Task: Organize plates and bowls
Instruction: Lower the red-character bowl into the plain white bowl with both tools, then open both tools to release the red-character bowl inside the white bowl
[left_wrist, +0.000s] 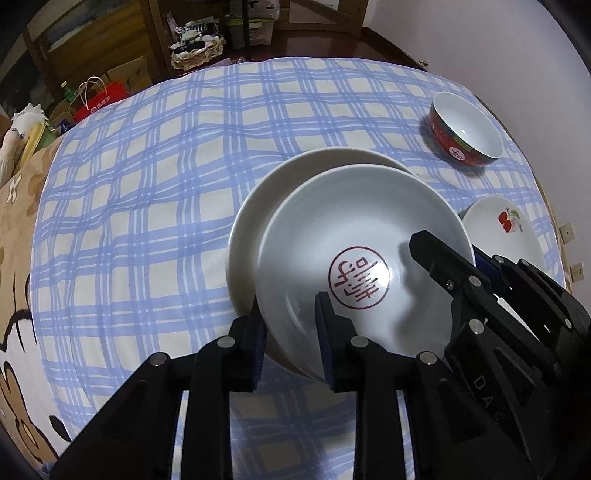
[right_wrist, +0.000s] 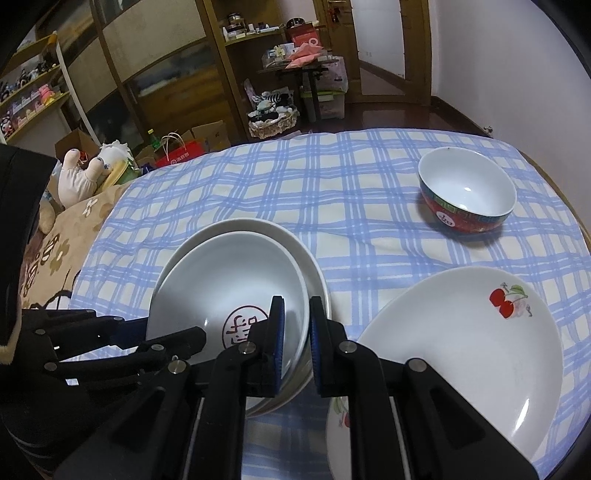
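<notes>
A white bowl with a red round seal (left_wrist: 354, 273) sits tilted inside a larger white plate (left_wrist: 251, 221) on the blue checked cloth. My left gripper (left_wrist: 290, 325) straddles the seal bowl's near rim, with the rim between its pads. My right gripper (right_wrist: 297, 343) straddles the same bowl's right rim (right_wrist: 295, 295); in the left wrist view it shows at the bowl's right (left_wrist: 454, 266). A red-sided bowl (right_wrist: 467, 194) stands upright at the far right. A white cherry plate (right_wrist: 461, 350) lies at the near right.
The blue checked cloth (left_wrist: 147, 184) covers the table, with bare cloth to the left and far side. A beige patterned cover (right_wrist: 55, 251) and a soft toy (right_wrist: 81, 173) lie past the left edge. Shelves, bags and boxes stand beyond the table.
</notes>
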